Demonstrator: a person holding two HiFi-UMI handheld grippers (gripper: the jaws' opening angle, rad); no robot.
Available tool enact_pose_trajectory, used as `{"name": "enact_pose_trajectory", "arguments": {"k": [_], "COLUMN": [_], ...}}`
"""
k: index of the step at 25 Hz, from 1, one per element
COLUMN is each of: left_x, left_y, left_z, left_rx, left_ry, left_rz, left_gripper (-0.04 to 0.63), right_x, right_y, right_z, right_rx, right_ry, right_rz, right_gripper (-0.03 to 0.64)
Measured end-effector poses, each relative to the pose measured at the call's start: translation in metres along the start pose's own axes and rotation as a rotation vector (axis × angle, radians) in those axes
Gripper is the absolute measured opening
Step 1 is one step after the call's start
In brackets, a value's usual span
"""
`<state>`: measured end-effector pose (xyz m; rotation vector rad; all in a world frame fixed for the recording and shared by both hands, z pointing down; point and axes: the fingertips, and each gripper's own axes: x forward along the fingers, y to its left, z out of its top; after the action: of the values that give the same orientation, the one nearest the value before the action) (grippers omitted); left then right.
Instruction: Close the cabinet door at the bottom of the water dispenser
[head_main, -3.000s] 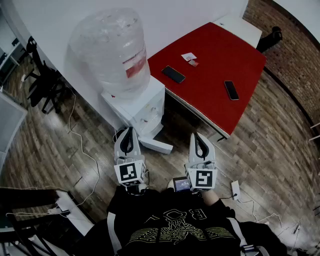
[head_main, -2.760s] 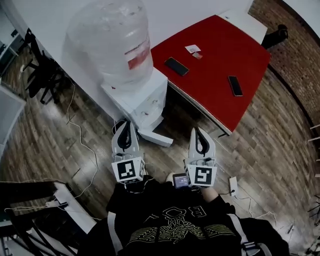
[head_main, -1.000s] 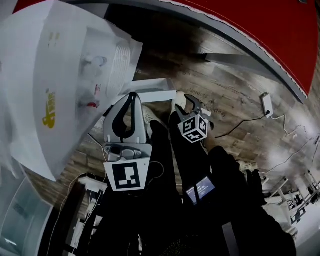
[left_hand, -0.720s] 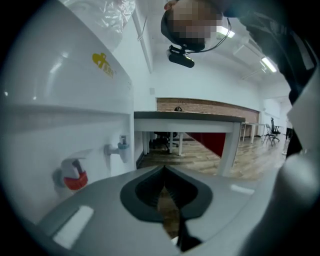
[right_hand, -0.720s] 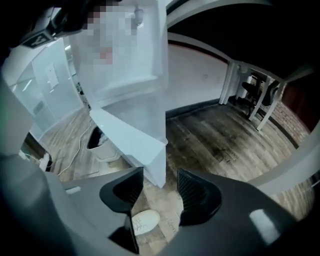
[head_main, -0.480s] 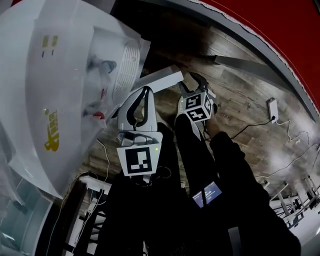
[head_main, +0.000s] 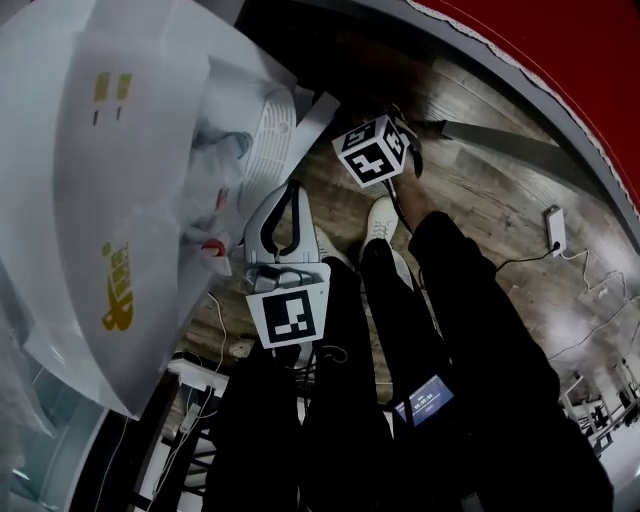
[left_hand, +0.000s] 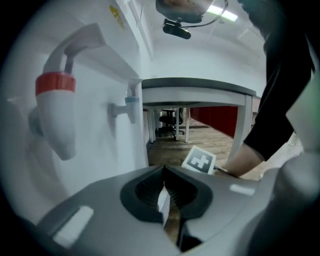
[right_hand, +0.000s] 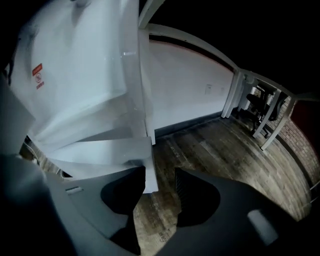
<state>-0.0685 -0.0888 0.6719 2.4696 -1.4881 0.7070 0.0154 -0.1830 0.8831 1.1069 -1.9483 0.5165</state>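
The white water dispenser (head_main: 130, 180) fills the left of the head view, its bottom cabinet door (head_main: 310, 125) swung out. My right gripper's marker cube (head_main: 372, 150) sits beside the door and hides the jaws there. In the right gripper view the right gripper (right_hand: 160, 172) is open with its jaws closing. The door's lower corner (right_hand: 145, 165) lies between them, next to the left pad, and nothing presses on it. My left gripper (head_main: 290, 188) hangs shut and empty in front of the dispenser. Its own view shows the left gripper (left_hand: 165, 170) below the red tap (left_hand: 55, 85) and blue tap (left_hand: 131, 100).
A red table (head_main: 560, 60) stands right of the dispenser on white legs (left_hand: 245, 125). The person's shoes (head_main: 380, 215) stand on the wood floor (right_hand: 225, 145) beside the door. A power strip (head_main: 555, 228) and cables lie at the right. A chair (left_hand: 167, 120) sits beyond the table.
The person has crouched low in front of the dispenser. The right gripper has swung across toward the open door and narrowed its jaws. The left gripper has sunk a little.
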Motion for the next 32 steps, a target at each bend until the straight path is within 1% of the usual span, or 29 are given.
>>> {"name": "enact_pose_trajectory", "arguments": {"k": [3, 5, 7, 9, 10, 11, 13, 14, 16, 17, 18, 19, 20, 21, 22, 23, 24, 25, 27, 28, 30, 31, 32], "left_x": [0.009, 0.01, 0.006, -0.003, -0.008, -0.012, -0.011, -0.011, -0.018, -0.025, -0.033, -0.041, -0.048, -0.055, -0.063, -0.073, -0.085, -0.097, -0.12, -0.129, -0.144, -0.151, -0.156], "left_y": [0.0, -0.001, -0.003, -0.006, -0.008, -0.012, -0.02, -0.021, -0.021, -0.023, -0.027, -0.031, -0.033, -0.033, -0.03, -0.028, -0.026, -0.026, -0.026, -0.026, -0.018, -0.011, -0.001], "left_z": [-0.003, -0.004, -0.005, -0.004, -0.002, 0.001, 0.007, 0.01, 0.021, 0.031, 0.044, 0.06, 0.078, 0.096, 0.112, 0.126, 0.14, 0.154, 0.179, 0.189, 0.205, 0.213, 0.222], "left_rx": [-0.006, -0.029, -0.057, -0.087, -0.086, -0.063, 0.002, 0.001, -0.076, -0.091, -0.053, 0.013, 0.047, 0.016, -0.052, -0.103, -0.113, -0.093, -0.05, -0.055, -0.111, -0.142, -0.157], "left_ry": [-0.01, -0.012, -0.01, -0.001, 0.005, 0.009, 0.002, -0.01, -0.032, -0.04, -0.046, -0.056, -0.075, -0.1, -0.118, -0.126, -0.126, -0.124, -0.118, -0.109, -0.077, -0.061, -0.059], "left_rz": [0.008, 0.012, 0.018, 0.014, -0.001, -0.024, -0.065, -0.066, -0.033, -0.024, -0.036, -0.057, -0.071, -0.068, -0.058, -0.051, -0.05, -0.051, -0.051, -0.047, -0.023, -0.006, 0.011], "left_gripper": [0.008, 0.008, 0.008, 0.008, 0.008, 0.007, 0.008, 0.008, 0.008, 0.008, 0.007, 0.008, 0.007, 0.007, 0.008, 0.006, 0.008, 0.008, 0.007, 0.008, 0.006, 0.007, 0.006], "right_x": [0.017, 0.023, 0.027, 0.033, 0.035, 0.036, 0.028, 0.017, -0.023, -0.051, -0.08, -0.108, -0.134, -0.158, -0.181, -0.203, -0.225, -0.247, -0.294, -0.317, -0.355, -0.371, -0.384], "right_y": [0.003, 0.009, 0.018, 0.025, 0.029, 0.03, 0.023, 0.018, 0.019, 0.023, 0.024, 0.022, 0.017, 0.01, 0.004, 0.0, -0.002, -0.002, 0.002, 0.003, 0.001, -0.001, -0.003], "right_z": [0.028, 0.047, 0.063, 0.069, 0.069, 0.069, 0.07, 0.071, 0.074, 0.076, 0.078, 0.079, 0.082, 0.086, 0.09, 0.094, 0.099, 0.108, 0.134, 0.15, 0.185, 0.203, 0.223], "right_rx": [0.043, 0.098, 0.127, 0.155, 0.182, 0.212, 0.24, 0.246, 0.278, 0.292, 0.285, 0.26, 0.236, 0.233, 0.258, 0.296, 0.326, 0.343, 0.353, 0.35, 0.323, 0.298, 0.271], "right_ry": [0.01, -0.003, -0.03, -0.032, -0.03, -0.035, -0.075, -0.113, -0.228, -0.294, -0.348, -0.387, -0.413, -0.429, -0.435, -0.433, -0.432, -0.439, -0.49, -0.521, -0.566, -0.587, -0.612], "right_rz": [-0.007, -0.003, -0.003, -0.004, 0.003, 0.015, 0.028, 0.032, 0.079, 0.112, 0.13, 0.124, 0.1, 0.069, 0.041, 0.02, 0.005, -0.003, 0.007, 0.016, 0.016, 0.004, -0.013], "right_gripper": [0.184, 0.111, 0.093, 0.068, 0.036, 0.05, 0.047, 0.036, 0.011, 0.0, 0.0, 0.0, 0.0, 0.0, 0.0, 0.0, 0.0, 0.0, 0.0, 0.0, 0.0, 0.0, 0.0]}}
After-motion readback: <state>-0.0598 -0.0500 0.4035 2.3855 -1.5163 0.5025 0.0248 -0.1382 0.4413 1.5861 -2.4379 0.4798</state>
